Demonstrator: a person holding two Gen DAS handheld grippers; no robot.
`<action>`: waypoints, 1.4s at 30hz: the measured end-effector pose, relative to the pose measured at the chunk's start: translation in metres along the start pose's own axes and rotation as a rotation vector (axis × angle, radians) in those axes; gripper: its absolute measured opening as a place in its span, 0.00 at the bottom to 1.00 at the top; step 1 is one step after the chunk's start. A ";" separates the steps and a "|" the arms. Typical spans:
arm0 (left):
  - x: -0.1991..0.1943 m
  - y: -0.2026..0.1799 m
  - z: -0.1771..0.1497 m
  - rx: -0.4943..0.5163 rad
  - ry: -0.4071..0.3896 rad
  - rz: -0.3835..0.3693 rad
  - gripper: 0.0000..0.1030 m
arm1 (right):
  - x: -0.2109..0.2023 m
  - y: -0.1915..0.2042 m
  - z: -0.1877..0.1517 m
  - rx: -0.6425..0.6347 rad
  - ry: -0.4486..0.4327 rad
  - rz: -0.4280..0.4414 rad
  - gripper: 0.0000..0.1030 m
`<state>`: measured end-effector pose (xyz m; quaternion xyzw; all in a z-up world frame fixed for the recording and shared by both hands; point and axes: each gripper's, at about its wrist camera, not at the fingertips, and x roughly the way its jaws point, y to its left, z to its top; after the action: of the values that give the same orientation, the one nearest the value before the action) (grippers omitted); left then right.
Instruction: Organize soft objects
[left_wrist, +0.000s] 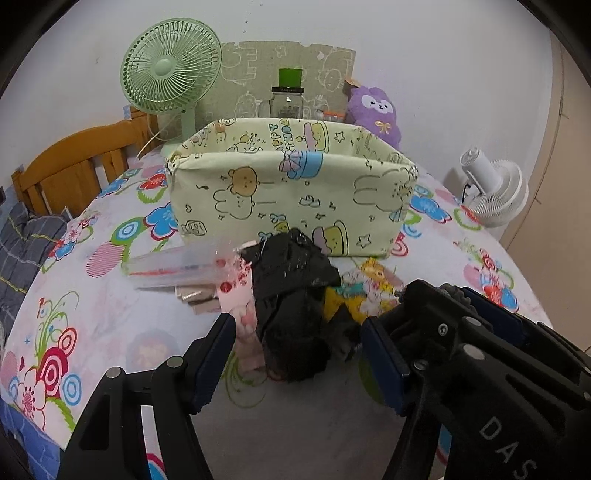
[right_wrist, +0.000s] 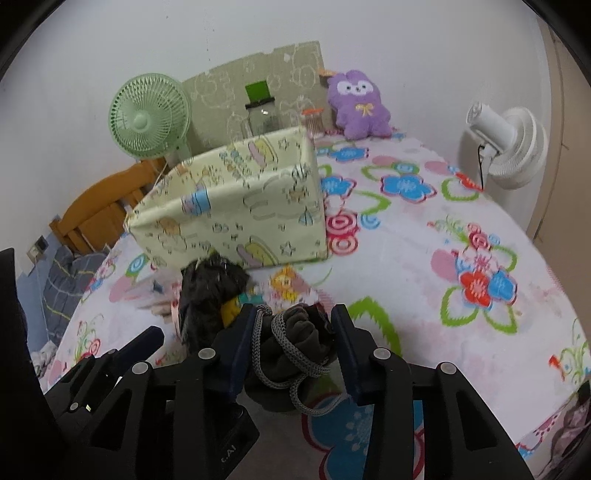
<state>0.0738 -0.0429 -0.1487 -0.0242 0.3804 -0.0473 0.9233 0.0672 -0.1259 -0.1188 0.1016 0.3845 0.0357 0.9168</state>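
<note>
My right tool (right_wrist: 293, 332) grips a grey pouch (right_wrist: 295, 343) with a cord, low over the floral bed (right_wrist: 424, 236). My left tool (left_wrist: 297, 345) stands open around a black cloth (left_wrist: 295, 291) lying before the fabric bin (left_wrist: 288, 192).

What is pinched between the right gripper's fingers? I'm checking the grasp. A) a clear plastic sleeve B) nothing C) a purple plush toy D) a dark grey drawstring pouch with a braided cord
D: the right gripper has both pads pressed on the dark grey drawstring pouch.
</note>
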 end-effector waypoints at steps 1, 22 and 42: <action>0.002 0.001 0.002 -0.009 0.003 -0.002 0.69 | 0.000 0.001 0.002 0.000 -0.002 0.002 0.44; 0.029 0.005 0.027 -0.040 0.076 -0.015 0.45 | 0.029 0.003 0.031 0.001 -0.008 -0.019 0.43; 0.012 0.001 0.031 -0.037 0.035 -0.019 0.35 | 0.016 0.004 0.035 0.000 -0.035 0.000 0.43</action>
<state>0.1039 -0.0433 -0.1350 -0.0442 0.3971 -0.0492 0.9154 0.1032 -0.1254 -0.1057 0.1024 0.3686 0.0341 0.9233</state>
